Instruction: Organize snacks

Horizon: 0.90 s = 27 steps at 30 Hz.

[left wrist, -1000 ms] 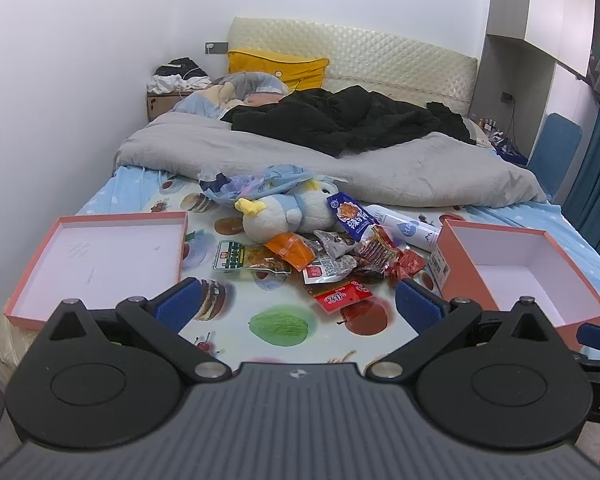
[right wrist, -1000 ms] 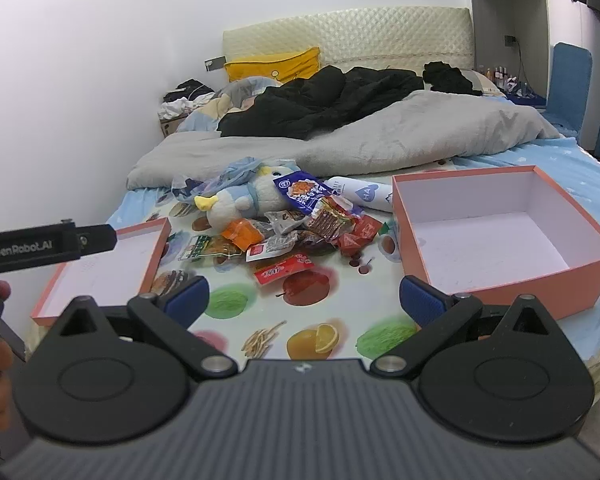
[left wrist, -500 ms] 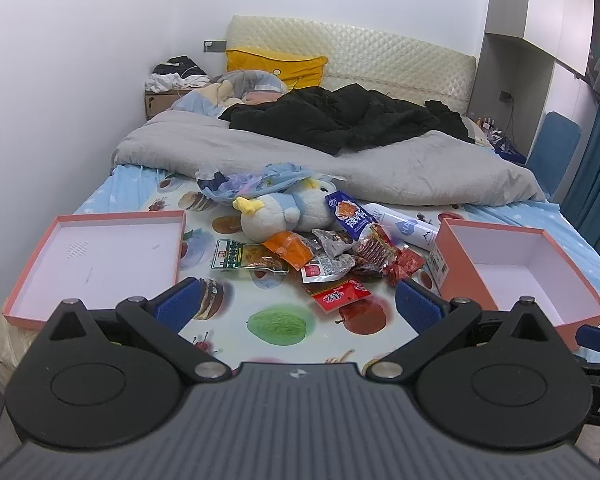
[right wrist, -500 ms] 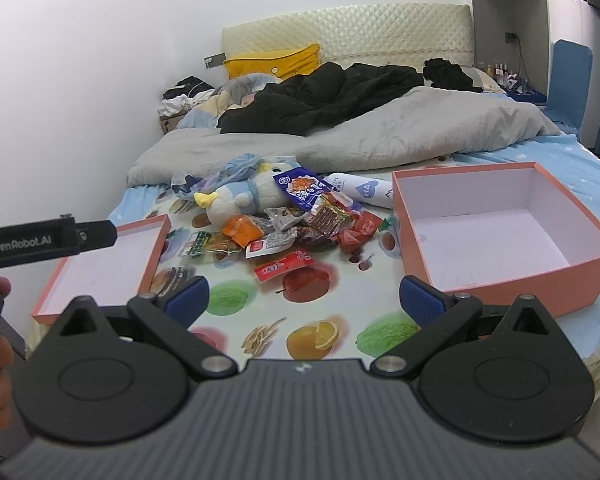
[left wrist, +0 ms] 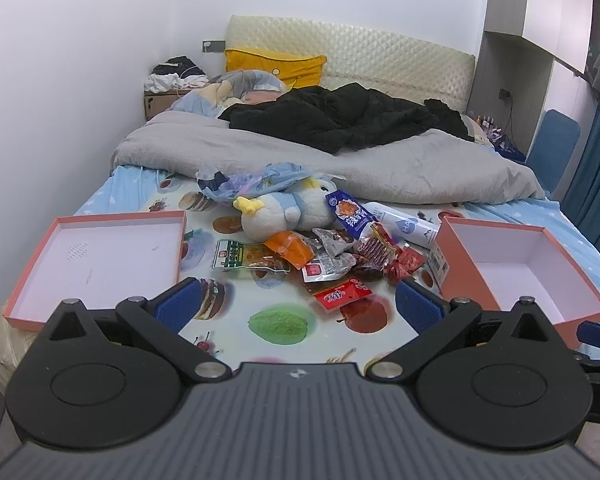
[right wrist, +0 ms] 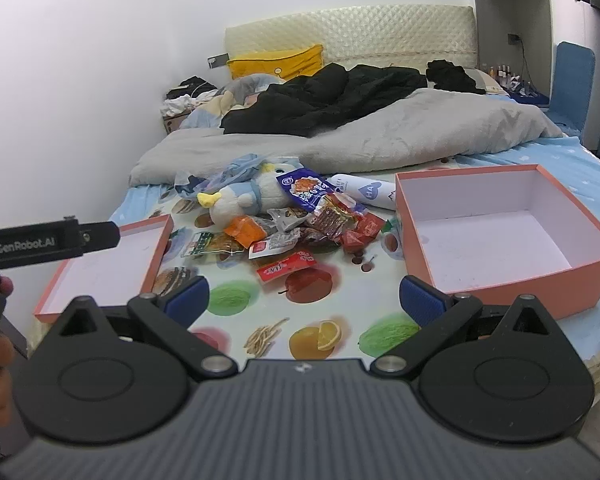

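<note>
Jaws of the left gripper (left wrist: 298, 304) and right gripper (right wrist: 304, 294) stood wide apart, empty, before crinkly foil snack packets (right wrist: 296, 232) between the shallow pink cardboard lid (left wrist: 96, 256) and deep pink cardboard box (right wrist: 500, 232).

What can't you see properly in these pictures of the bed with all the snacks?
- Right view: the plush toy has its lower side covered by snack packets.
- Left view: the white bottle is partly behind the blue packet.
- Both views: packet lettering is too small to read.
- Left view: the deep box has its near corner hidden behind the left hand-held gripper.
</note>
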Motion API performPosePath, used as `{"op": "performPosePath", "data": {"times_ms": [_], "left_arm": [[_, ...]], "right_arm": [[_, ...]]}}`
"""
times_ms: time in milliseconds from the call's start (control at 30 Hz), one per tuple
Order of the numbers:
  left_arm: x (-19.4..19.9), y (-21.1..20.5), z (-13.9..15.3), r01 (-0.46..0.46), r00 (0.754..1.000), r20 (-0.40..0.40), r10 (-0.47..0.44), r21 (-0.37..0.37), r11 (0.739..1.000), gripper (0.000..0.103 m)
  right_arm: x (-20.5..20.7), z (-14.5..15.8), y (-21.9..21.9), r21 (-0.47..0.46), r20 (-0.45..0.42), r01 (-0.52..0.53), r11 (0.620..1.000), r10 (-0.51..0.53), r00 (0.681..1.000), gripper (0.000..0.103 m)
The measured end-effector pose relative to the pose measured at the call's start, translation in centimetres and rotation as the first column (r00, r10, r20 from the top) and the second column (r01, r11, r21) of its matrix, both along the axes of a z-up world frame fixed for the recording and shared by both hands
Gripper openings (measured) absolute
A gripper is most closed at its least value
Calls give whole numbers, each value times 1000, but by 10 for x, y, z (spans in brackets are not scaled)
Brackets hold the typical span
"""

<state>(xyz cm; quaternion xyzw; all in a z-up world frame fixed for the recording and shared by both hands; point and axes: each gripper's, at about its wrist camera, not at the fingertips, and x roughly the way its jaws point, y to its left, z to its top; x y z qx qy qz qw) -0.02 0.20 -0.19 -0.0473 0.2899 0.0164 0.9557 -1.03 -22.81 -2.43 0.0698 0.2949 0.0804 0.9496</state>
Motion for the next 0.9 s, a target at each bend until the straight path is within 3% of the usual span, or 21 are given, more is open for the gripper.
{"op": "performPosePath", "data": {"times_ms": [900], "left_arm": [[10,5,-6,19,1000,-19,-19,15,1000,103]], "right_arm": [[4,-4,8,-4,-31,8,1000,-9,999,103]]}}
